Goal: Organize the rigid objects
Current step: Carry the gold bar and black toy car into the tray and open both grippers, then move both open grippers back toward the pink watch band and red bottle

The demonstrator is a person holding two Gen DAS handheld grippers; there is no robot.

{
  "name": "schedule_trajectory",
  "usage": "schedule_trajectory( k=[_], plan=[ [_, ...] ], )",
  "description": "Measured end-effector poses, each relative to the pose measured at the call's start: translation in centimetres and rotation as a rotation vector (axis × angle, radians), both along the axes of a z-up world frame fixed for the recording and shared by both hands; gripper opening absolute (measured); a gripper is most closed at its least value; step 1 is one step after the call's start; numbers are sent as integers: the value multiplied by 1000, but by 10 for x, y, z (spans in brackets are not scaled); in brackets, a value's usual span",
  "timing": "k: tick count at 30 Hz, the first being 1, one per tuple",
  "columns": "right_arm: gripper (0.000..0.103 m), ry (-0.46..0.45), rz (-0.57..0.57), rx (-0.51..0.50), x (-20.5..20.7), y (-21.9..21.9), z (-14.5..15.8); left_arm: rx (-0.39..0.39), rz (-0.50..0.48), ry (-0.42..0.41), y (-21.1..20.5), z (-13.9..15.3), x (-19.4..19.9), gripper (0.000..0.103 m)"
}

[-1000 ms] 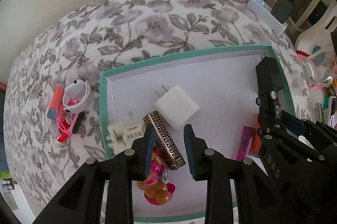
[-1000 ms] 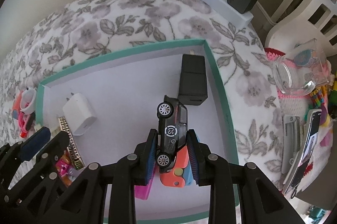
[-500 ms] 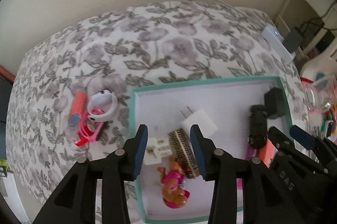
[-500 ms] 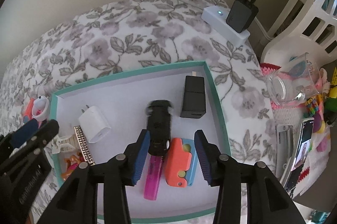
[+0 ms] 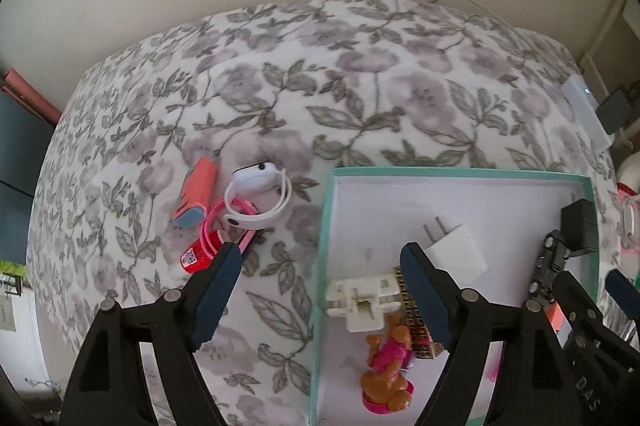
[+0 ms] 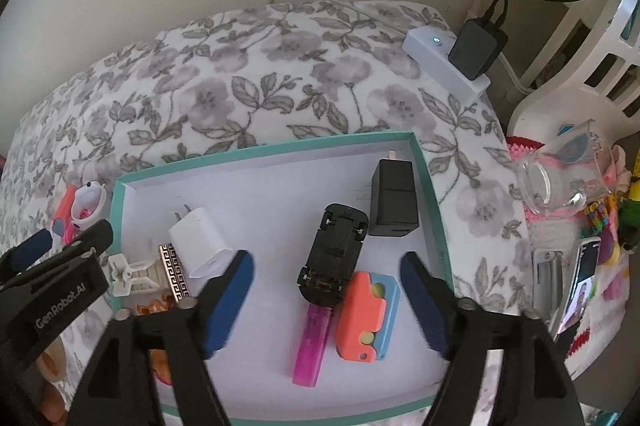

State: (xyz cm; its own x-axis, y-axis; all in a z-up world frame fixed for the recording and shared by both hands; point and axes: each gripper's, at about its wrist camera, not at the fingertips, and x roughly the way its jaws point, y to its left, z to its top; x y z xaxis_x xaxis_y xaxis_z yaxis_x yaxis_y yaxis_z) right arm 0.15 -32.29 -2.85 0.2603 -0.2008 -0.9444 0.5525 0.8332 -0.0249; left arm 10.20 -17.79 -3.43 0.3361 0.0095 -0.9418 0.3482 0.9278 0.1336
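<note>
A teal-rimmed white box (image 6: 256, 150) (image 5: 325, 226) lies on the floral bedspread. Inside it are a black toy car (image 6: 334, 253) lying upside down, a black charger (image 6: 393, 202), a white charger (image 6: 198, 242) (image 5: 456, 254), a pink lighter (image 6: 311, 346), an orange-and-blue toy (image 6: 366, 314), a patterned bar (image 6: 173, 270), a white clip (image 5: 360, 300) and a small doll (image 5: 386, 370). My right gripper (image 6: 328, 300) is open and empty above the car. My left gripper (image 5: 320, 290) is open and empty over the box's left rim. Left of the box lie a white watch (image 5: 260, 197), an orange case (image 5: 196, 191) and a red tube (image 5: 196, 254).
A white power strip (image 6: 444, 65) with a black adapter (image 6: 478, 49) sits at the bed's back right corner. A clear glass (image 6: 560, 173), a phone (image 6: 580, 282) and colourful clutter lie to the right of the bed. A wall runs behind.
My right gripper opened and let go of the black car, which now lies upside down in the box, then drew back. My left gripper opened wider and moved left and back.
</note>
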Motion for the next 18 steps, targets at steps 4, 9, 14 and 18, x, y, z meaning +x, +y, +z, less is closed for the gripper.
schedule_trajectory(
  k=[4, 9, 14, 18],
  plan=[
    [83, -12, 6, 10, 2, 3, 0, 10, 28, 3, 7, -2, 6, 95],
    [84, -12, 15, 5, 5, 7, 0, 1, 53, 11, 16, -2, 12, 95],
    [101, -7, 19, 0, 8, 9, -3, -11, 76, 26, 26, -3, 19, 95],
    [101, -6, 21, -2, 9, 12, -4, -25, 104, 32, 37, -2, 27, 95]
  ],
)
